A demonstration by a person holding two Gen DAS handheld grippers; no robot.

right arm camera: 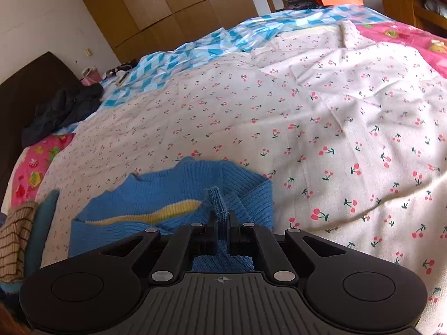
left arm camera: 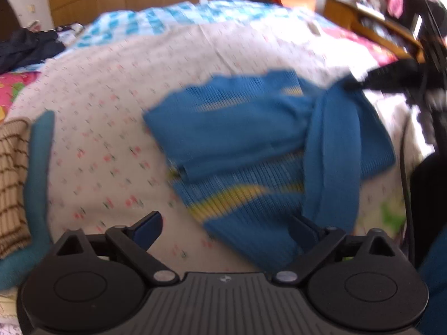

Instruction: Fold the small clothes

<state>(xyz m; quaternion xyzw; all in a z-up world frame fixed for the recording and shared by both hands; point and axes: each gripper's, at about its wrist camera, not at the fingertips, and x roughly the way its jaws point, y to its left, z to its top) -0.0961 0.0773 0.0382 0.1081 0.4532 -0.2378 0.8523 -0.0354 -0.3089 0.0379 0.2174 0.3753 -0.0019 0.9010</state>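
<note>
Right gripper (right arm camera: 222, 224): jaws clenched on a fold of the blue ribbed knit sweater with a yellow stripe (right arm camera: 173, 195); a tab of knit sticks up just ahead of the fingertips. The rest of the sweater lies ahead and to the left of this gripper on the bed's white cherry-print cover (right arm camera: 321, 117). Left gripper (left arm camera: 225, 226): released, jaws wide, nothing pressed between them; the right finger sits over the near hem of the sweater (left arm camera: 251, 145), the left finger over bare cover (left arm camera: 111, 106). From this gripper the sweater spreads ahead and to the right, one sleeve folded across the body, another band of blue knit running up to the right gripper (left arm camera: 354, 83) at far right; that view is motion-blurred. Far left of both grippers: a beige garment with brown stripes (left arm camera: 12, 184) beside a teal cloth (left arm camera: 39, 167). Further ahead: a blue-and-white checked quilt (right arm camera: 195, 50), a dark garment heap (right arm camera: 64, 109), then brown wooden wardrobe doors (right arm camera: 167, 2).
</note>
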